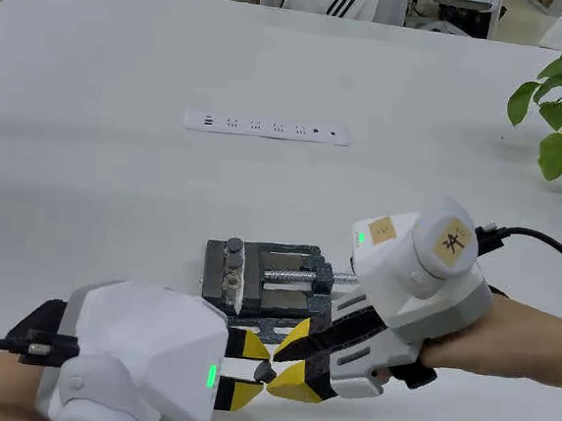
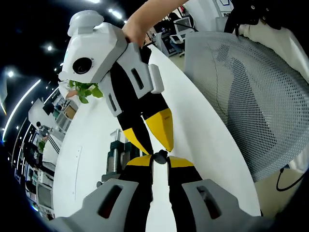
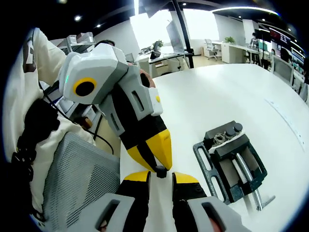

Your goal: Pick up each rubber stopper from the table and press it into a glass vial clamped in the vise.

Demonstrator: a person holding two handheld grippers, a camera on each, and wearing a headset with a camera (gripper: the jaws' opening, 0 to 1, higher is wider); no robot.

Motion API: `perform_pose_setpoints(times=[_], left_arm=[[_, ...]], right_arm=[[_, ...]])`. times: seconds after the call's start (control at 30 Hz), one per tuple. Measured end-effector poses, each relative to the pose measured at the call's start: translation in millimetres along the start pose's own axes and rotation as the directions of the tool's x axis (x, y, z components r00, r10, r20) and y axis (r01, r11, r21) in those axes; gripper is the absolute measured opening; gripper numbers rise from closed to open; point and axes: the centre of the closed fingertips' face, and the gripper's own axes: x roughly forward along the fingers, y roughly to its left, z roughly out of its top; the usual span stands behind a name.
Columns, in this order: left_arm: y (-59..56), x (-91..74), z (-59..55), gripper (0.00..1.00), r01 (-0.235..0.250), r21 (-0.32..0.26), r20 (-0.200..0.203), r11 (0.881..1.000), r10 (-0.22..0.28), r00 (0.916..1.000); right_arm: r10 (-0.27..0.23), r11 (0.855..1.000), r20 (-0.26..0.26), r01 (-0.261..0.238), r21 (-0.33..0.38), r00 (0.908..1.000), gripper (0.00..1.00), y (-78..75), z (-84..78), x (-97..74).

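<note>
- While both grippers converge over the near edge of the white table (image 1: pixel 118 157), the rubber stopper (image 1: pixel 265 372) sits at the point where their yellow jaw tips meet, clear of the surface.
- Left gripper (image 2: pixel 160 162): jaws drawn almost together, tips against either side of the stopper. It appears to be the one holding it.
- Right gripper (image 3: pixel 161 176): jaws narrowed to slightly wider than the stopper, one tip on each side. Whether they press on it or only bracket it cannot be determined.
- Vise (image 1: pixel 266 286): stands on the table just beyond the jaw tips, away from the person, screw running out to the right.
- Glass vial (image 1: pixel 234 261): clamped upright at the left end of the vise, long axis vertical, top dark. A second, open-looking mouth (image 3: pixel 219 139) shows beside it, though this is not certain.
- Governing relation: the vials lie forward and slightly left of the held stopper, and both grippers are about equally near.
- Judgement: the next move calls for carrying the stopper forward, aligning it above an upright mouth and pressing straight down. The stopper's own orientation is too small to read.
</note>
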Motion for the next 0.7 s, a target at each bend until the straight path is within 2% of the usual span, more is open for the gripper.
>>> perform_pose_setpoints(times=[0.3, 0.57, 0.7], left_arm=[[-3.8, 0.1, 11.0, 0.08, 0.006, 0.077, 0.024, 0.997, -0.008, 0.9997], [-3.1, -1.9, 16.1, 0.07, -0.005, 0.113, 0.045, 0.994, 0.000, 0.9990], [-3.2, -3.0, 16.9, 0.07, -0.009, 0.121, 0.053, 0.993, 0.002, 0.9986]], right_arm=[[0.044, 0.998, 0.011, -0.045, 0.035, 0.9990, 0.11, 6.5, 1.8, -0.5], [0.083, 0.995, 0.017, -0.084, 0.054, 0.9964, 0.08, 10.7, 2.0, -3.4], [0.086, 0.994, 0.021, -0.087, 0.060, 0.9961, 0.08, 9.5, 2.0, -5.0]])
